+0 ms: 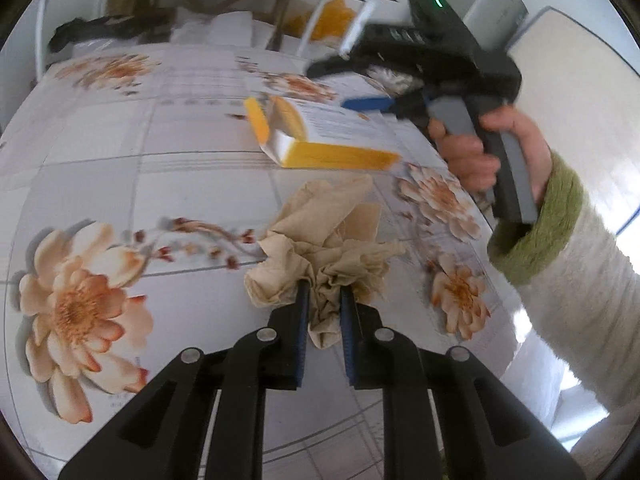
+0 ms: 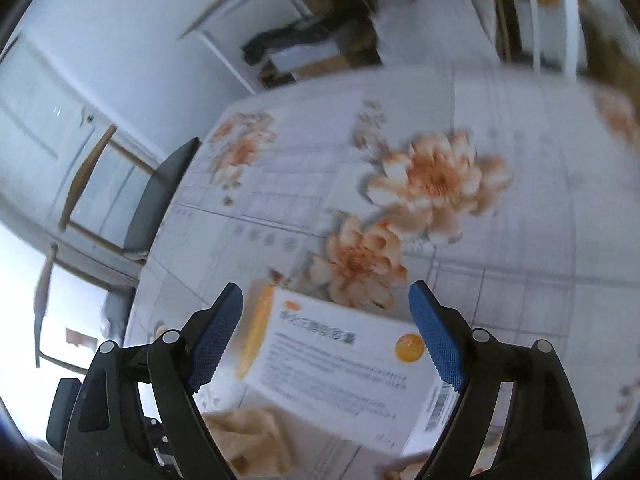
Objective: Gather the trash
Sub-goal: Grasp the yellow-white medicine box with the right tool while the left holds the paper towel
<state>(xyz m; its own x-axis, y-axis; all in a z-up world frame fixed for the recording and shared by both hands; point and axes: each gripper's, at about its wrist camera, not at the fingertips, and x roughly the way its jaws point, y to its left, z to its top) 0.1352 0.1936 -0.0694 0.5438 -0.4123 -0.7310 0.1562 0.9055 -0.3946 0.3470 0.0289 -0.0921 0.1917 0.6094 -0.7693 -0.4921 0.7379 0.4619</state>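
Note:
A crumpled beige paper napkin [image 1: 328, 236] lies on the flowered tablecloth [image 1: 120, 160]. My left gripper [image 1: 325, 292] is shut on the napkin's near end, with folds pinched between the blue pads. A white and orange cardboard box [image 1: 320, 132] with open flaps lies beyond the napkin. My right gripper [image 2: 326, 300] is open and hovers over that box [image 2: 340, 364], its blue fingertips on either side of it, not touching. It also shows in the left wrist view [image 1: 360, 92], held by a hand. The napkin's edge shows at the bottom of the right wrist view [image 2: 248, 436].
A dark chair [image 2: 156, 200] stands at the table's left edge. A white shelf frame with cardboard boxes and dark cloth [image 1: 120, 20] stands beyond the far edge. A white appliance [image 1: 576, 92] is at the right. The person's sleeved arm [image 1: 580, 280] reaches over the table's right side.

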